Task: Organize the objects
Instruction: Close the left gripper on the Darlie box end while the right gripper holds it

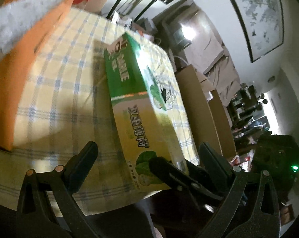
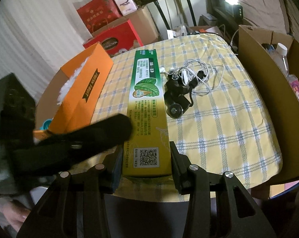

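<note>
A long green and yellow toothpaste box (image 2: 147, 109) lies on the yellow checked tablecloth (image 2: 228, 123). My right gripper (image 2: 146, 164) is shut on its near end, one finger on each side. In the left wrist view the same box (image 1: 137, 107) stands tilted on its edge, with the right gripper's fingers (image 1: 169, 170) at its near end. My left gripper (image 1: 147, 154) is open, its fingers spread either side of the box's near end without touching it. The left gripper's finger (image 2: 101, 130) shows blurred just left of the box. An orange tissue box (image 2: 84, 87) stands to the left.
A black camera (image 2: 177, 99) and tangled white earphones (image 2: 197, 73) lie right of the toothpaste box. An open cardboard box (image 2: 268, 91) with a bottle stands at the table's right edge. Red gift boxes (image 2: 113, 37) are stacked behind the table.
</note>
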The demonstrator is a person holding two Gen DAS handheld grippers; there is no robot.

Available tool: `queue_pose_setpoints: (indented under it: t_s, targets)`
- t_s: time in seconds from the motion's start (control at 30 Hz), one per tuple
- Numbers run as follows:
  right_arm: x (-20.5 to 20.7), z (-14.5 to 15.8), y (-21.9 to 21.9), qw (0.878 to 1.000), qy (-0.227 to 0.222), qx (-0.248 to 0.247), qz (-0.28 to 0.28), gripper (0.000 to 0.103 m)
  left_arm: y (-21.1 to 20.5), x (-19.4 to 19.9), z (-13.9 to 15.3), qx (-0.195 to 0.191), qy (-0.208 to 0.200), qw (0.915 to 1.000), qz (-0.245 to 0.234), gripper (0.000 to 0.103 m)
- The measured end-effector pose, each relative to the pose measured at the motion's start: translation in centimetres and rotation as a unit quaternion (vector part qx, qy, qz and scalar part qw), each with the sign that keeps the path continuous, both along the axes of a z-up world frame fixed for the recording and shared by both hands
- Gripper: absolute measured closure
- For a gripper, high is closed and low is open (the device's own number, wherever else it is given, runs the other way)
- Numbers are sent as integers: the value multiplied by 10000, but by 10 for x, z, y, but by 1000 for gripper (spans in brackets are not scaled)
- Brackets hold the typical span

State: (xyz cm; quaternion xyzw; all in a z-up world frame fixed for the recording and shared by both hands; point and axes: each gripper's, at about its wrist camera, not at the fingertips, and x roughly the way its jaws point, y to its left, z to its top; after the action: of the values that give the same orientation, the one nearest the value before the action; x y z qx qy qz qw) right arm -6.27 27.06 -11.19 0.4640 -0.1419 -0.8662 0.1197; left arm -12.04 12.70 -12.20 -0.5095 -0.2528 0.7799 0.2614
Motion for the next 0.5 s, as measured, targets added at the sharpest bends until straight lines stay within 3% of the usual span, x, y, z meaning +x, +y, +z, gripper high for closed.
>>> queue_pose_setpoints:
  t_s: [0.2, 0.33, 0.5]
  targets:
    - [4, -4, -4, 9999, -28, -104, 15, 60, 4, -7, -15, 254, -226, 9994, -2, 10]
    - [7, -2, -9, 9999, -10, -84, 90, 61, 7, -15, -30, 574, -549, 9968, -96, 28]
    - [9, 4, -13, 9999, 38, -5, 118, 60, 5, -16, -30, 583, -586, 9965, -83, 34]
